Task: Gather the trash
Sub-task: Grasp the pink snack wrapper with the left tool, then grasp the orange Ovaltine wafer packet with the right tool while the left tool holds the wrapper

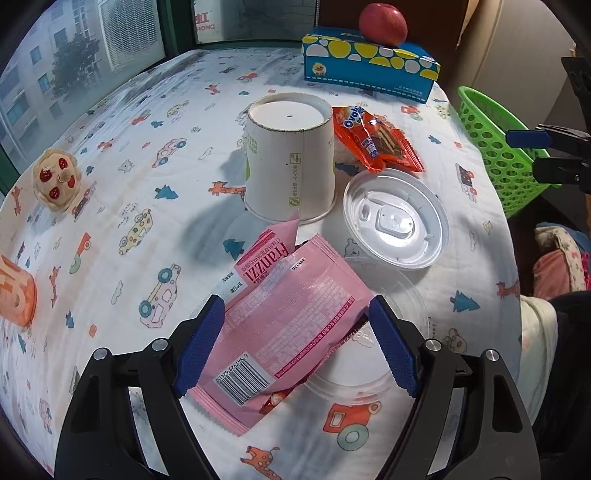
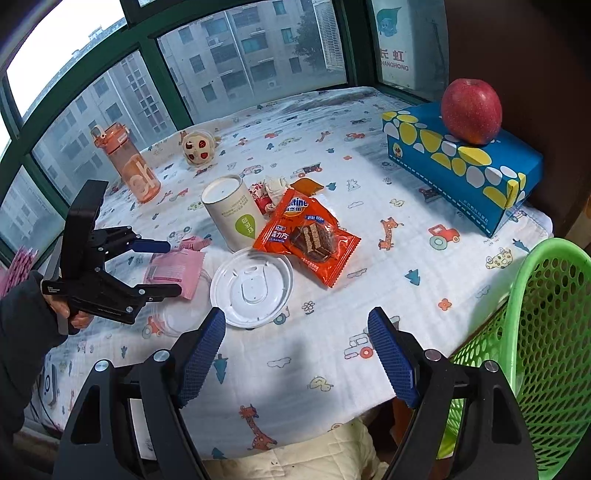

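Blue pads of the left gripper point(image 1: 295, 345) stand spread on either side of the pink wrapper point(image 1: 291, 317), which lies flat on the tablecloth point(image 1: 110, 221), partly over a clear plastic lid point(image 1: 369, 369); whether the pads touch it, I cannot tell. Just beyond sit a white lid point(image 1: 396, 220) and an upturned paper cup point(image 1: 291, 162), with an orange wafer packet point(image 1: 376, 138) beside the cup. Farther back, an apple point(image 1: 383, 23) rests on a blue tissue box point(image 1: 369, 66). The right gripper point(image 2: 295, 350) hangs released over bare cloth near the table's edge, the green basket point(image 2: 546, 332) just beside it.
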`<state>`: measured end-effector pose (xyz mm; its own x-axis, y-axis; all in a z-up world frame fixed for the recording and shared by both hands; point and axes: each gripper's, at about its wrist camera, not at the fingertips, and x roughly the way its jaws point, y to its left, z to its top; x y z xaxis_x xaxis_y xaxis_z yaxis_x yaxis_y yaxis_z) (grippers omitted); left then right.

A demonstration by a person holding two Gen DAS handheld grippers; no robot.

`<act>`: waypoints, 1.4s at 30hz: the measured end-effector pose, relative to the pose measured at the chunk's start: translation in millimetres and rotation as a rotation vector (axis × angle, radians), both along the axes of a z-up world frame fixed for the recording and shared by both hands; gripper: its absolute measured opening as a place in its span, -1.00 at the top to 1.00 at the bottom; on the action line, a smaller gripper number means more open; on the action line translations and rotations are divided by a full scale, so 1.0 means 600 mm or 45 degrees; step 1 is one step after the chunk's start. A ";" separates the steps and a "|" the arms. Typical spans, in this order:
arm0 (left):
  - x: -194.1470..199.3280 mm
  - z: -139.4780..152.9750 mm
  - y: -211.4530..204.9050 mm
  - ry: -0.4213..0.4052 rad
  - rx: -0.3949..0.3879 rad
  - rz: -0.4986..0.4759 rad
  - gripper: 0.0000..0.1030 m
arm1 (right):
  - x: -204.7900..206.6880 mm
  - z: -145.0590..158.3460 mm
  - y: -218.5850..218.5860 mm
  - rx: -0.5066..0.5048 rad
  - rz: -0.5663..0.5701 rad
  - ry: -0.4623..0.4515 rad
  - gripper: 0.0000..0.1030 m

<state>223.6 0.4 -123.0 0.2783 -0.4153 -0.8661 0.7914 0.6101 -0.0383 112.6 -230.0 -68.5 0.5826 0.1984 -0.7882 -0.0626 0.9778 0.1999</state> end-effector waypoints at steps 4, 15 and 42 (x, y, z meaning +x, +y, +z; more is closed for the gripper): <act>-0.003 -0.002 0.000 0.001 0.000 -0.005 -0.29 | 0.004 -0.008 0.011 0.006 0.020 0.015 -0.49; -0.009 0.020 0.001 -0.031 -0.021 -0.079 -0.50 | 0.002 -0.013 0.017 0.019 0.026 0.021 -0.50; -0.022 0.018 0.032 -0.024 -0.053 0.092 0.23 | 0.040 -0.055 0.038 0.019 0.055 0.044 -0.51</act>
<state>210.3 19.7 -112.1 0.3251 -0.4286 -0.8429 0.7460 0.6641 -0.0500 136.8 -207.3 -101.4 0.5455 0.2346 -0.8046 -0.0973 0.9713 0.2172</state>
